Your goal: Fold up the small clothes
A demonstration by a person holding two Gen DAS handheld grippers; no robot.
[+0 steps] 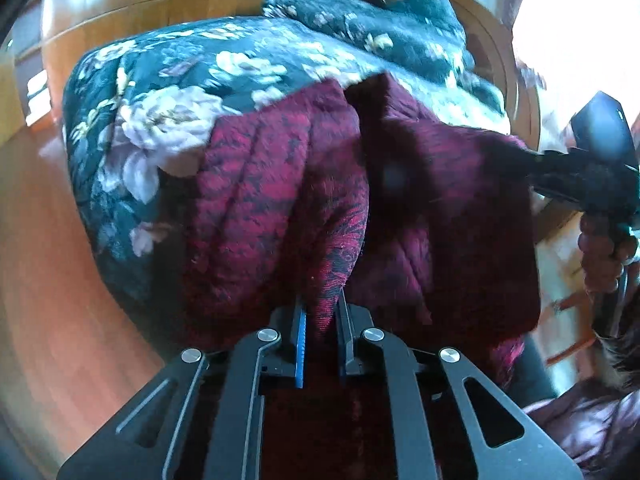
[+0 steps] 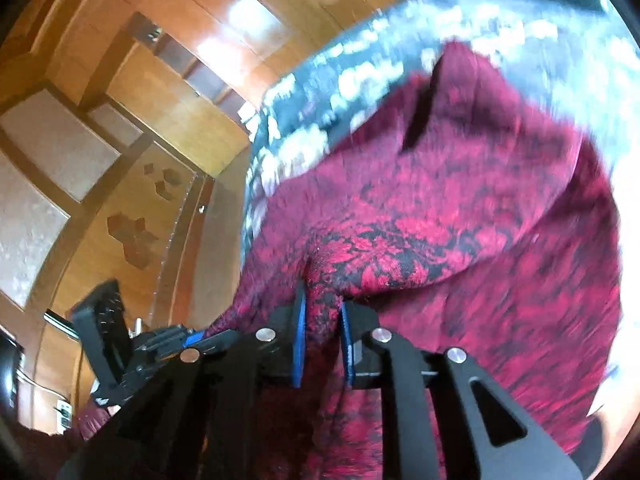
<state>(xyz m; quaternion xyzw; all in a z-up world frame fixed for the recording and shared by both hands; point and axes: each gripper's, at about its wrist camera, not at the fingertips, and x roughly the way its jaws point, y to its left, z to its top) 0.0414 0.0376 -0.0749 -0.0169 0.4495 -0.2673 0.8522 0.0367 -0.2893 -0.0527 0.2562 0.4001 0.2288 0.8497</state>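
A dark red garment with a black pattern (image 1: 280, 184) hangs in folds over a bed covered by a dark teal floral quilt (image 1: 160, 92). My left gripper (image 1: 322, 308) is shut on a bunched edge of the garment. My right gripper (image 2: 322, 304) is shut on another part of the same red garment (image 2: 460, 208), which spreads wide to the right. The right gripper also shows in the left wrist view (image 1: 536, 160), pinching the cloth's far right edge. The left gripper shows at the lower left of the right wrist view (image 2: 196, 338).
The floral quilt (image 2: 320, 92) lies behind the garment. Wooden wall panels and cabinets (image 2: 132, 128) fill the left. A reddish wood floor (image 1: 52, 240) lies to the left of the bed. A bright window (image 1: 580, 28) is at the upper right.
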